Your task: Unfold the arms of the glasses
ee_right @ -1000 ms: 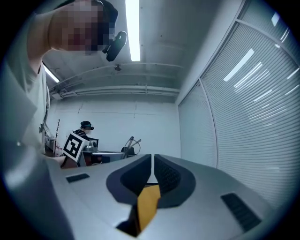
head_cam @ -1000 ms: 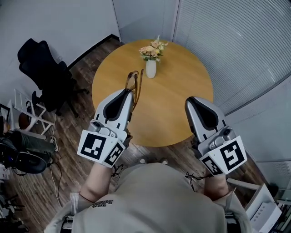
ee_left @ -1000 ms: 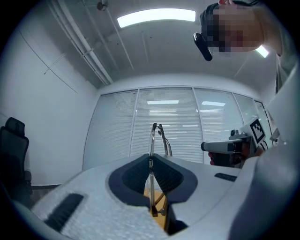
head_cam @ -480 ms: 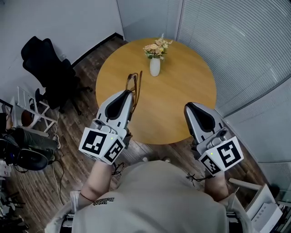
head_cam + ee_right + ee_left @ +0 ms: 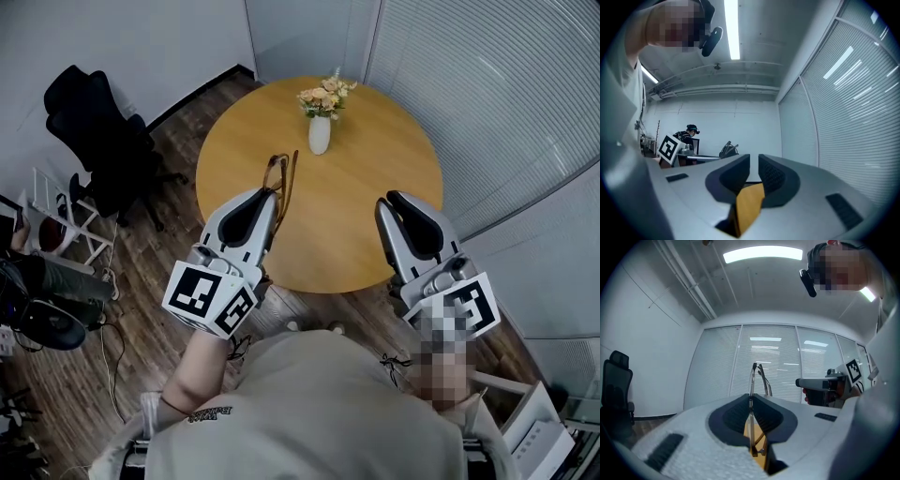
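Observation:
Brown-framed glasses (image 5: 281, 178) stick out past my left gripper (image 5: 267, 194), which is shut on them over the near left part of the round wooden table (image 5: 375, 178). In the left gripper view the thin frame (image 5: 753, 376) stands upright between the pads, with the arms lying close against it. My right gripper (image 5: 389, 202) hovers over the table's near right edge, level with the left one. It holds nothing, and its jaws (image 5: 754, 164) stand apart by a narrow gap. In the right gripper view the glasses (image 5: 729, 149) appear small at the left.
A white vase of flowers (image 5: 320, 131) stands near the table's far edge. A black office chair (image 5: 98, 141) is on the floor at the left, with clutter (image 5: 47, 300) below it. Slatted blinds (image 5: 506, 94) run along the right.
Both grippers hold nearly the same places; the right one has edged a little forward and left. The glasses stay clamped in the left gripper.

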`<state>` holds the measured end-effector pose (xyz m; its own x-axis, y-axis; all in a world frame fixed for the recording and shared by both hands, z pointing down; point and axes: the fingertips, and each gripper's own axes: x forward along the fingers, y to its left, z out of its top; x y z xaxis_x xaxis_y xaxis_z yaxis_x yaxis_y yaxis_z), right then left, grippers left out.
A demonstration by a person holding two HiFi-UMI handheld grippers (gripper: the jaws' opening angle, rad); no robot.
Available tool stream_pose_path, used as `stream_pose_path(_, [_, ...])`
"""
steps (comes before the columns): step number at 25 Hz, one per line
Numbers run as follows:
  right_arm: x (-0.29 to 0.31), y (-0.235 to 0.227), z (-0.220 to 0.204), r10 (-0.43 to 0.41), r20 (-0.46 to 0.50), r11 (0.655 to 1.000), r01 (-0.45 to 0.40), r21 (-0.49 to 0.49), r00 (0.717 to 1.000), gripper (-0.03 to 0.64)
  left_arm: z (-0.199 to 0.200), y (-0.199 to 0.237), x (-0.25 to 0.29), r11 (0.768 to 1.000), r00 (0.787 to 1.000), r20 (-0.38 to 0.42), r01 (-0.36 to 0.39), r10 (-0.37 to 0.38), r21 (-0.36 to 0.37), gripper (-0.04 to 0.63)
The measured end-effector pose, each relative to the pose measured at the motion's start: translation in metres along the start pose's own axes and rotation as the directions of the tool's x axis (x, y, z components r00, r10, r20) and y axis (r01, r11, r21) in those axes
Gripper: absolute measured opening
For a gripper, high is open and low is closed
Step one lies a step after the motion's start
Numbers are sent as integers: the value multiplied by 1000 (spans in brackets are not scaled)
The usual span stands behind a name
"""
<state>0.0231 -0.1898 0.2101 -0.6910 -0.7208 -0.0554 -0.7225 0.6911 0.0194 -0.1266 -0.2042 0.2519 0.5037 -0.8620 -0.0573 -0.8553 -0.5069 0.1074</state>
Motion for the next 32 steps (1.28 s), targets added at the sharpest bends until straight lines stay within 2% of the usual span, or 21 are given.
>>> stream_pose_path(9, [35, 21, 44, 83, 58, 995, -79, -67, 995, 43, -5, -22, -1, 998, 998, -22, 51, -51, 28, 40])
stream_pose_path(14, [54, 29, 40, 117, 26, 989, -114, -93, 993, 43, -7, -37, 4, 995, 996, -36, 85, -83, 55, 40])
stream_pose_path(19, [63, 32, 32, 121, -8, 984, -121, -132, 993, 43, -7, -52, 8, 986, 993, -45, 114, -109, 118, 40])
stream_pose_path(26, [64, 16, 17, 88, -39, 988, -92, -121, 995, 43, -10, -47, 17, 992, 994, -44, 106, -103, 73, 38])
stream_pose_path(32, [51, 7, 7, 65, -58, 991, -71, -111, 996, 43, -7, -31, 17, 998, 998, -20, 54, -53, 36, 40])
